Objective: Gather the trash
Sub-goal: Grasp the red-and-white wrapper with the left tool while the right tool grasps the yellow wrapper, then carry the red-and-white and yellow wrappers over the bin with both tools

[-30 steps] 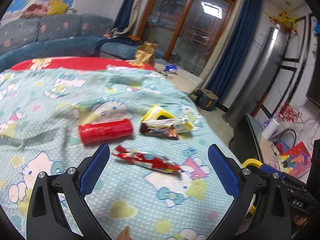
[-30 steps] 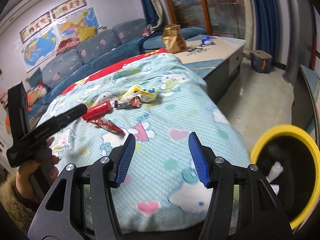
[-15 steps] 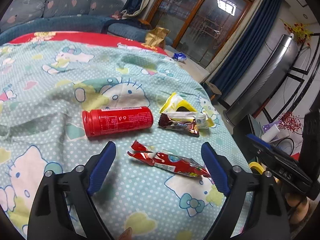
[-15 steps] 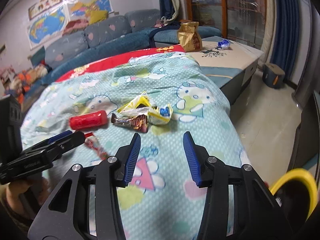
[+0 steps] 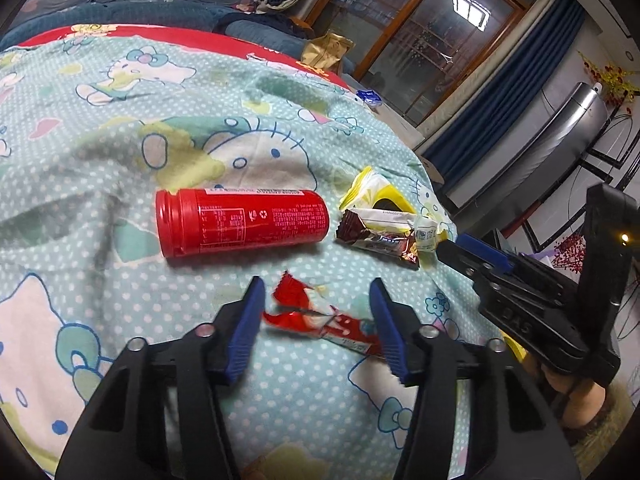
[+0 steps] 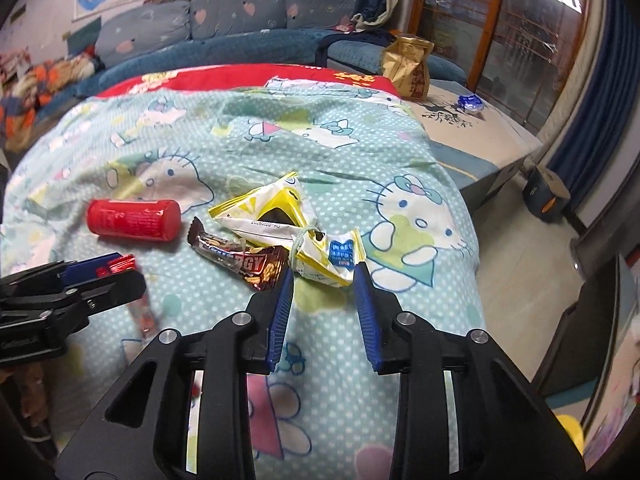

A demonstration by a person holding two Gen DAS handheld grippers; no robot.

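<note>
Trash lies on a cartoon-print blanket point(image 5: 120, 160). My left gripper point(image 5: 316, 298) is low over a red candy wrapper point(image 5: 308, 314). Its jaws are closing, with the wrapper's crumpled end between the blue pads, which still stand apart from it. A red canister point(image 5: 244, 220) lies on its side just beyond. My right gripper point(image 6: 323, 274) is also closing, and the near corner of a yellow-white wrapper point(image 6: 276, 212) sits between its tips. A brown chocolate bar wrapper point(image 6: 240, 258) lies against that one, left of the right gripper. Each gripper shows in the other's view: the right point(image 5: 460, 246), the left point(image 6: 108, 266).
The blanket drops off to bare floor on the right. A yellow bin rim point(image 6: 570, 432) shows at the lower right. Behind are a low table point(image 6: 480, 136) with a brown paper bag point(image 6: 408, 66) and a blue packet point(image 6: 470, 104), and a blue sofa point(image 6: 240, 12).
Both grippers have come closer to the trash and narrowed their jaws. The left sank over the red wrapper. The right swung away from the yellow bin to the yellow-white wrapper.
</note>
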